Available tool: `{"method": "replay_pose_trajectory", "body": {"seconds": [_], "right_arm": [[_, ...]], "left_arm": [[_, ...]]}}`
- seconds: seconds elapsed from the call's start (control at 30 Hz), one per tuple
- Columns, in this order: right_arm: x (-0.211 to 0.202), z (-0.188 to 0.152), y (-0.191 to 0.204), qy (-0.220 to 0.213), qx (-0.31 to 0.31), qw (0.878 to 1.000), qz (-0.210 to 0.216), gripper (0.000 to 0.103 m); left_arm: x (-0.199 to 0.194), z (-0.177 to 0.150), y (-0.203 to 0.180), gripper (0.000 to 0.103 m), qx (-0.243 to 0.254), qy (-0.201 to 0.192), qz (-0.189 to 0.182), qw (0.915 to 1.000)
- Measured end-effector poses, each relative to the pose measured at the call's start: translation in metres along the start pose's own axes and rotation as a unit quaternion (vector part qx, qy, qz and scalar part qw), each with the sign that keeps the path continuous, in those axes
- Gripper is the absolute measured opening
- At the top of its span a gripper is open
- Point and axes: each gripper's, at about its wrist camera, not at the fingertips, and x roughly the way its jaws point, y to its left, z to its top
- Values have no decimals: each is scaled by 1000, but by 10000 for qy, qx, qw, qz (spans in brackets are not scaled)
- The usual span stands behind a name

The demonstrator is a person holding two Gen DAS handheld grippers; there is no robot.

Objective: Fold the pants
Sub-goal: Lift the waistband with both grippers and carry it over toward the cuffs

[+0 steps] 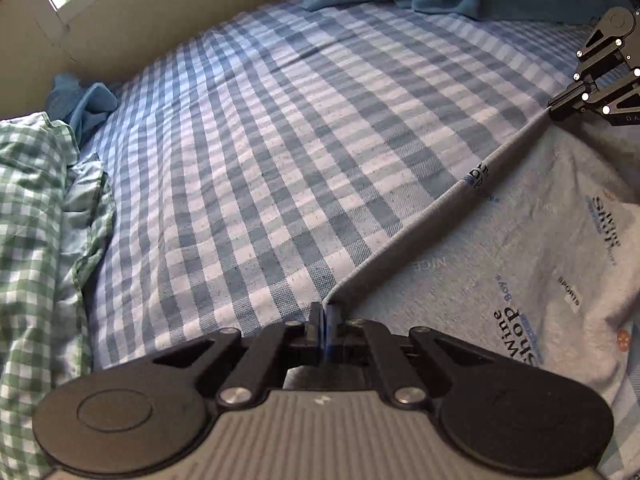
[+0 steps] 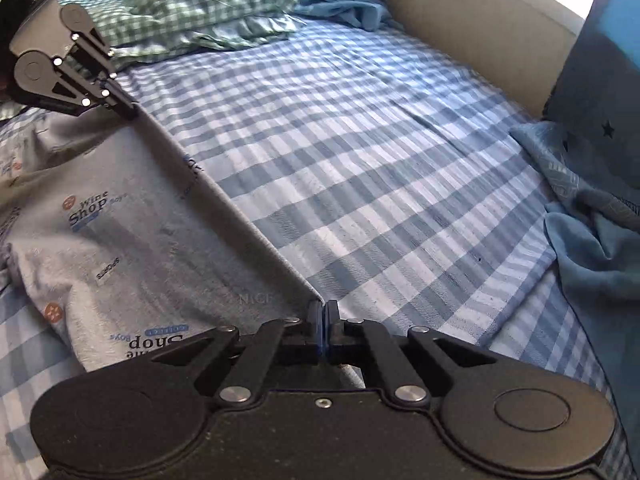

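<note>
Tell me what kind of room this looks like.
Most likely a bedroom: a bed with a blue checked sheet, a green checked pillow at one end, and a rumpled blue blanket along the side.

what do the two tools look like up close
Both tools, left and right, are matte black: paired round discs, slotted triangular links, silver pivot bolts, thin fingers with blue-edged pads. The left body is ribbed grey, the right speckled black. No cables or sleeves show.

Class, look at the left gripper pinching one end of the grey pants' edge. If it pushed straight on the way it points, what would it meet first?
Probably the blue checked bedsheet, just past the pants edge that the left gripper holds; it points steeply down, though depth is hard to judge.
</note>
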Motion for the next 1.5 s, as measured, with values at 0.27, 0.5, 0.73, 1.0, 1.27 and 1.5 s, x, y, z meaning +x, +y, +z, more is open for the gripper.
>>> {"method": "replay_pose_trajectory", "body": {"seconds": [0.27, 0.5, 0.73, 1.0, 1.27, 1.5], "right_arm": [[23, -5, 2, 115, -18, 9999, -117, 12], [-10, 21, 8, -653, 276, 9963, 493, 83], [32, 58, 69, -516, -400, 9930, 984, 86], [57, 66, 82, -102, -494, 9953, 832, 41], [10, 69, 95, -363, -175, 9984, 401, 0], [-102, 22, 165, -1109, -214, 9931, -324, 0]], "left_arm": [[-12, -27, 19, 23, -277, -400, -365, 9981], [-72, -72, 92, 97, -521, -839, -204, 9949], [-58, -128, 128, 91, -241, 315, 60, 9992], [-37, -143, 128, 4, -156, 938, -250, 9952], [-83, -150, 98, 0, -220, 240, 934, 9951], [-176, -205, 33, 1, 1063, -1142, 1907, 9692]]}}
